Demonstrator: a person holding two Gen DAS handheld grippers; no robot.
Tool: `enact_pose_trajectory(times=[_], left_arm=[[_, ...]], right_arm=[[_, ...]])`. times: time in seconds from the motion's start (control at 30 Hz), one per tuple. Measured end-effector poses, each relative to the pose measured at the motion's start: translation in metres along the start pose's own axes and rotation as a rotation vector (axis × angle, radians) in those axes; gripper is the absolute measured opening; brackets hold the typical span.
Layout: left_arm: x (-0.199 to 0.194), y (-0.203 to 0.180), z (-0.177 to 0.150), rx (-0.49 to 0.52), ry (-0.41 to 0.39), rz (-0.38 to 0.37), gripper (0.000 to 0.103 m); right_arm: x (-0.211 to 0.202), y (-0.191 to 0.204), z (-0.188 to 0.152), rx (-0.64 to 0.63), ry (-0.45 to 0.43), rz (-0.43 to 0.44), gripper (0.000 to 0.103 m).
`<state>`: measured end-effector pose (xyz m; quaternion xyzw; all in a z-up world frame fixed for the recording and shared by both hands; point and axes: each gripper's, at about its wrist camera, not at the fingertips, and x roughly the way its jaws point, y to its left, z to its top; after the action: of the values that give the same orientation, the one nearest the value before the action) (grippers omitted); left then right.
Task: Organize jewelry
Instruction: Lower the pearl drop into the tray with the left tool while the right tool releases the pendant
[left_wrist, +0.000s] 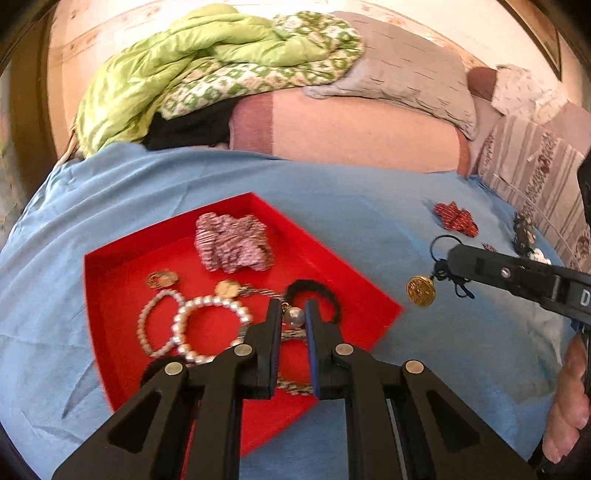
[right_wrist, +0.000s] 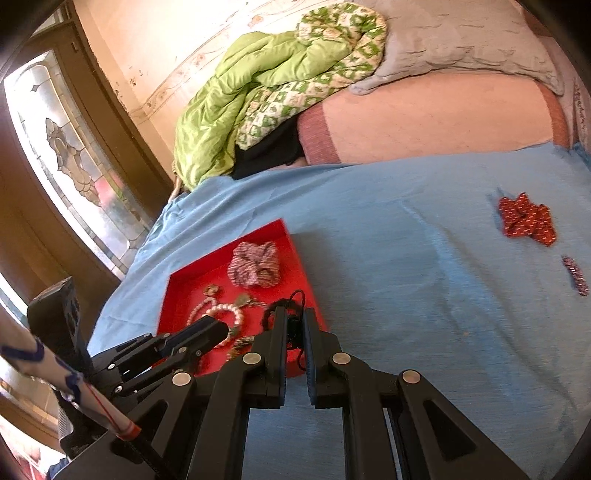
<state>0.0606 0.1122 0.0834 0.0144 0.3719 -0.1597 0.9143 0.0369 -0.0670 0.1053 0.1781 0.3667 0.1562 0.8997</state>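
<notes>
Right tongs (right_wrist: 295, 325) beside red tray (left_wrist: 384, 301) rim

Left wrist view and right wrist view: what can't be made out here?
- Left tongs: whether they grip the silver bead between the fingers; blurred in the left wrist view.
- Patterned chain in the red tray: mostly hidden under the left tongs.
- Dark jewelry pile: too small, partly behind the right tongs.
- Gold pendant on its black cord: out of sight in the right wrist view.
</notes>
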Motion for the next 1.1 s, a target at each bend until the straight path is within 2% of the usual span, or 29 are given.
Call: enact_pose_trajectory(times=[0.27,0.43,0.7,0.9,1.1], left_arm=[[0.01,0.046,0.002,-0.121,0.044,0.029,0.012],[0.016,0.061,0.0,-0.176,0.072,0.032,0.012],[0.023,0.057,-0.004,-0.171,0.106,0.014,0.012],[0.028,0.044,-0.01,-0.131,0.141,-0.003,0.012],[0.031,0.04,-0.015,-0.119,0.163,-0.014,0.012]], right_arm=[[0.025,0.019,-0.001,0.01,0.055,0.071,0.009],[0.048,0.027,-0.004,0.021,0.104,0.101,0.009],[0.067,0.016,-0.012,0.019,0.154,0.046,0.009],[0.075,0.01,-0.019,-0.007,0.179,-0.024,0.009],[0.077,0.01,-0.02,-0.035,0.176,-0.065,0.01]])
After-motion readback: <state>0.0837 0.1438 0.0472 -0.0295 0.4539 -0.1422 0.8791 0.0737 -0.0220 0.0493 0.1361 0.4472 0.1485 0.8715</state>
